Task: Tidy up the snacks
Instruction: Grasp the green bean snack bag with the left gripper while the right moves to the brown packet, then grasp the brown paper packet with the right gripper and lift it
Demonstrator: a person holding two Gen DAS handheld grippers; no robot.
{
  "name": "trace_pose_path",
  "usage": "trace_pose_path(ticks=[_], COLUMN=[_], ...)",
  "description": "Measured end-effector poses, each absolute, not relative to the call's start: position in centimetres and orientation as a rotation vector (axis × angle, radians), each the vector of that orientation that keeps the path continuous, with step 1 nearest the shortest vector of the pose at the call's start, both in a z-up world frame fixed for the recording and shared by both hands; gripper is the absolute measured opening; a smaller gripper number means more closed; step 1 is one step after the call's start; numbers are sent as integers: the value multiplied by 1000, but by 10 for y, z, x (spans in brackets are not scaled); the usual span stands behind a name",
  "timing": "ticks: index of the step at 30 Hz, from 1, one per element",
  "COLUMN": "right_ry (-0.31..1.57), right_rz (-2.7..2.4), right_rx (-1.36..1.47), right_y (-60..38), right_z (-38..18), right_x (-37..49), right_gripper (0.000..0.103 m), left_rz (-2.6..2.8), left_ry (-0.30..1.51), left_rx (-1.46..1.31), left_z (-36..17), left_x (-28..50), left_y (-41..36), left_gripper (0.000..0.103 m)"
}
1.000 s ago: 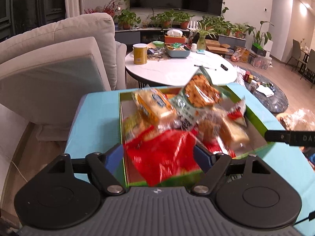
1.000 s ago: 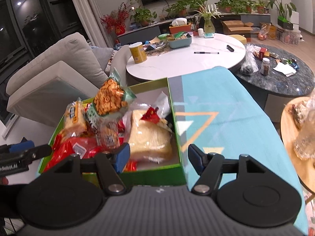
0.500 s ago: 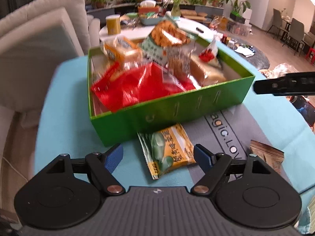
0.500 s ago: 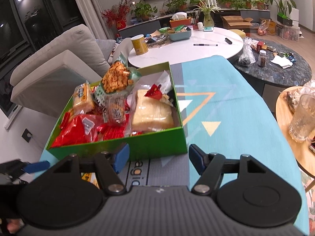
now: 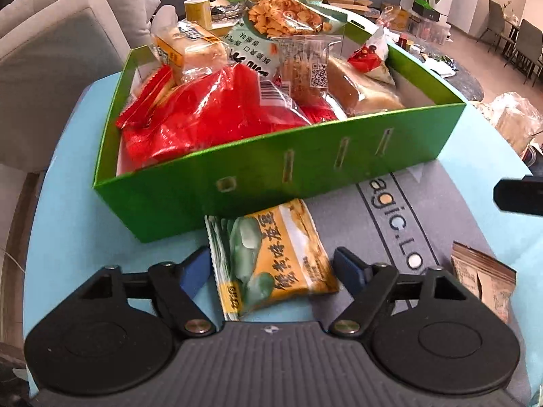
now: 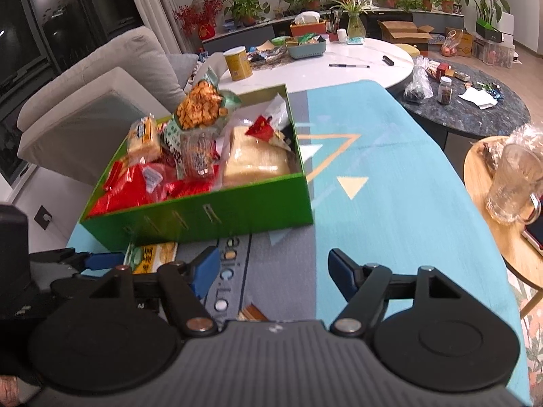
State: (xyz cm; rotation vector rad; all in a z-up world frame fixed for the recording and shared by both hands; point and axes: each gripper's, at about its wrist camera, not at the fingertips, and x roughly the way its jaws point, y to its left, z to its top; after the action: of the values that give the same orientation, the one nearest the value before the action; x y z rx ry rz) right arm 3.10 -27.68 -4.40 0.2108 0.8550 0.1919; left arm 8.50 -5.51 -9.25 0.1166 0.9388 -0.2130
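Living-room setting, blue mat [image 6: 390, 183] with grey panel and lettering covers the table. Yellow-green snack packet [image 5: 271, 257] lies flat on the mat, far edge touching or tucked under the near wall of the green box [image 5: 278, 173]. Left gripper [image 5: 271, 268] straddles the packet — jaws have just been closing, blue fingers [image 5: 193, 268] either side, left one about at the packet's edge, right one slightly clear, no clamp yet. Box is packed: red bags [image 5: 210, 112] front left, bread loaf [image 5: 359, 88] on the right, wrapped cake [image 5: 190, 51] at back left, fried-snack bag [image 5: 285, 17] standing tall, clear wafer pack [image 5: 305, 68] in the middle. Brown packet [image 5: 482, 281] lies on the mat to the right, apart from the box. Right gripper [image 6: 271, 271] hovers over the grey panel, jaws wide apart, nothing between them. Beyond — white round table [image 6: 339, 68] with yellow can [image 6: 237, 62], grey sofa [image 6: 101, 84] on the left, glass mug [image 6: 512, 183] on a wooden side table [image 6: 502, 254] at right.
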Motion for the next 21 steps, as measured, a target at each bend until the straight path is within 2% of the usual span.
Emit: trace_pose_path(ticks=[2, 4, 10, 21], right_ry=[870, 882, 903, 926], right_rz=[191, 189, 205, 218], right_rx=[205, 203, 178, 147], right_y=[-278, -278, -278, -269], right_z=[-48, -51, -56, -59], right_x=[28, 25, 12, -11], right_gripper=[85, 85, 85, 90], left_rz=[-227, -248, -283, -204], left_ry=[941, 949, 995, 917], left_rx=[109, 102, 34, 19], left_z=[-89, -86, -83, -72], left_x=[76, 66, 36, 20], left_y=[-52, -48, -31, -10], left_gripper=[61, 58, 58, 58])
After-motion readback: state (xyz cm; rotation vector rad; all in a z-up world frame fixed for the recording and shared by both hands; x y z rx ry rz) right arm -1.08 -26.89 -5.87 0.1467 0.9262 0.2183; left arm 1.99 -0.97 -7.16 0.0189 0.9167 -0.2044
